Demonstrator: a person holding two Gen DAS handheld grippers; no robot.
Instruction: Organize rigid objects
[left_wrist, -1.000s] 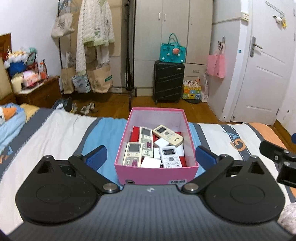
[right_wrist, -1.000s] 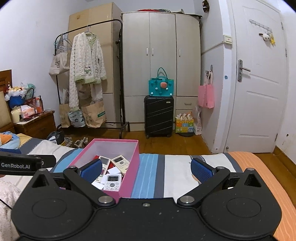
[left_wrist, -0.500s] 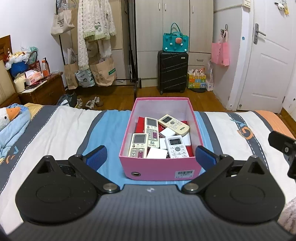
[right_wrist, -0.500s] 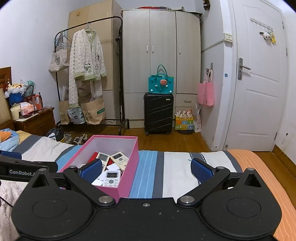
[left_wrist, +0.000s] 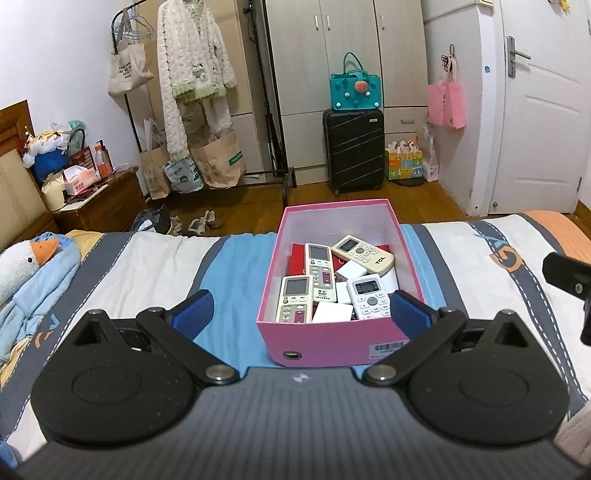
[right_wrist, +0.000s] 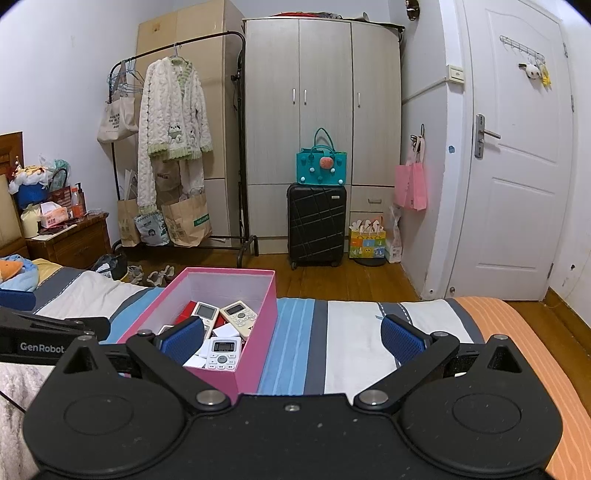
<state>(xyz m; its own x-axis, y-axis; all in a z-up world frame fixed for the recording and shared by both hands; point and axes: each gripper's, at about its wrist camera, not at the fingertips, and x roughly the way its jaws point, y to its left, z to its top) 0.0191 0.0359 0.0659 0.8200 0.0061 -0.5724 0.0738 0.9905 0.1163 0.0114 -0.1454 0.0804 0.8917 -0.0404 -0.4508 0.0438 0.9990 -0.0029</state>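
A pink box (left_wrist: 332, 343), rectangular cardboard with a white lining, a barcode sticker and a small round hole in its near wall, is sitting on the bed (left_wrist: 147, 266), whose cover is a soft cloth striped in white, grey, blue and orange. Inside the box hard plastic remotes are lying flat in a loose pile: a slim cream remote (left_wrist: 320, 271) with a grey screen, a shorter one (left_wrist: 293, 299) just beside it nearer the front wall, a beige TCL remote (left_wrist: 363, 252) lying at an angle toward the back, and a white remote (left_wrist: 369, 295) with rounded buttons at the front right. Plain white blocks (left_wrist: 332, 313) and a red flat piece (left_wrist: 297, 254) are showing among them. The left gripper (left_wrist: 299, 312) is hovering over the box's near end, released, its blue ribbed pads spread wide, one outside the left wall and one at the right front corner, holding nothing. The right gripper (right_wrist: 293, 334) is hanging to the right of the box, also spread open and holding nothing, its left pad showing in front of the box's near corner. A glossy black ribbed suitcase (right_wrist: 317, 225) is standing against the wardrobe (right_wrist: 321, 110), with a teal felt bag (right_wrist: 320, 164) on top.
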